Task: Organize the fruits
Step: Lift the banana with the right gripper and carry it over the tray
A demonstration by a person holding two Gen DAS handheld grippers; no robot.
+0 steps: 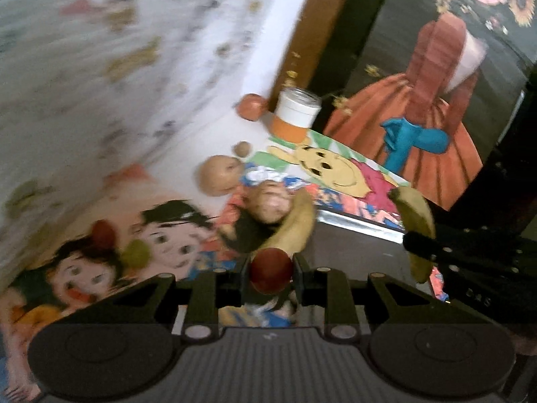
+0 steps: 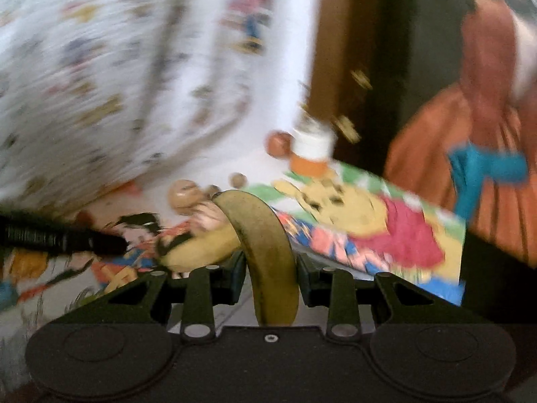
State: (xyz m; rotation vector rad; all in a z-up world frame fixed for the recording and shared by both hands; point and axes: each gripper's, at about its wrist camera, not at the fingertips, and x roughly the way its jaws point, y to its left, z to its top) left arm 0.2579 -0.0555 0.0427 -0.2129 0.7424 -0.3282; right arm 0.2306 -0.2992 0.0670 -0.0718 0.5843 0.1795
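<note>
Both pairs of jaws are nearly closed, each on a fruit: the left gripper (image 1: pixel 271 277) pinches a small dark-red fruit (image 1: pixel 270 270) between its pads, and the right gripper (image 2: pixel 270 277) clamps a banana (image 2: pixel 268 245) that stands up between its fingers and curves away ahead of them. Just beyond the left jaws a second banana (image 1: pixel 295 225) lies on the cartoon-printed sheet (image 1: pixel 161 235), and the held banana shows off to their right. Farther ahead of both jaws sit a pale round fruit (image 1: pixel 218 174), a small brown fruit (image 1: pixel 242 148), a reddish-orange fruit (image 1: pixel 251 105) and a white-and-orange jar (image 1: pixel 297 114), the last two close together at the far edge. To the left of the left jaws lie a red fruit (image 1: pixel 104 233) and a green one (image 1: pixel 136 252). No bowl, basket or tray appears in either view, so I cannot tell where the fruit is meant to go. By my reading the sorting is at an early or middle stage: two pieces are in hand, and at least six lie scattered and unsorted.
</note>
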